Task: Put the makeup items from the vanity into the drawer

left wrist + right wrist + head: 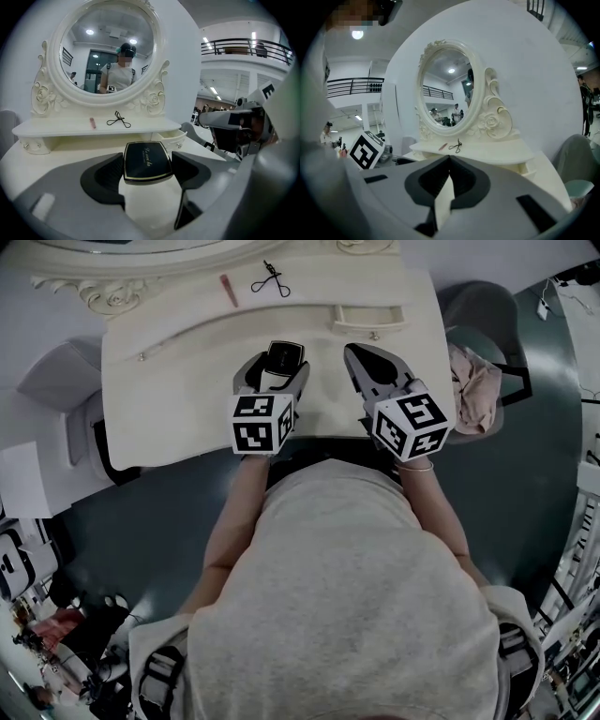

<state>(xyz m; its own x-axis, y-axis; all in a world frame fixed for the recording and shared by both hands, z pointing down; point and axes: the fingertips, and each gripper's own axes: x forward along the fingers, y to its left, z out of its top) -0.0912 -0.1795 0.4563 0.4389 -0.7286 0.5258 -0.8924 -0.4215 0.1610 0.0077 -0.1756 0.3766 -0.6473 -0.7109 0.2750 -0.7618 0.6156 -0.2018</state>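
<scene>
The left gripper (278, 371) has its jaws wide on a flat black, gold-edged rectangular compact (146, 161) over the cream vanity surface (187, 399), the small open cream drawer (370, 326) lying ahead to its right, while the right gripper (449, 180) has its jaws closed and empty.

Pink cloth (475, 390) lying on grey chair (487, 307), right side

The compact (146, 161) has a glossy black lid — smooth, hard plastic by the look — edged with a shiny gold-coloured rim. The vanity (56, 154) is smooth, cream-painted, with a soft sheen. The eyelash curler (118, 120) is thin dark metal. The left gripper (148, 165) shows matt grey plastic and ribbed black pads (110, 176).
</scene>
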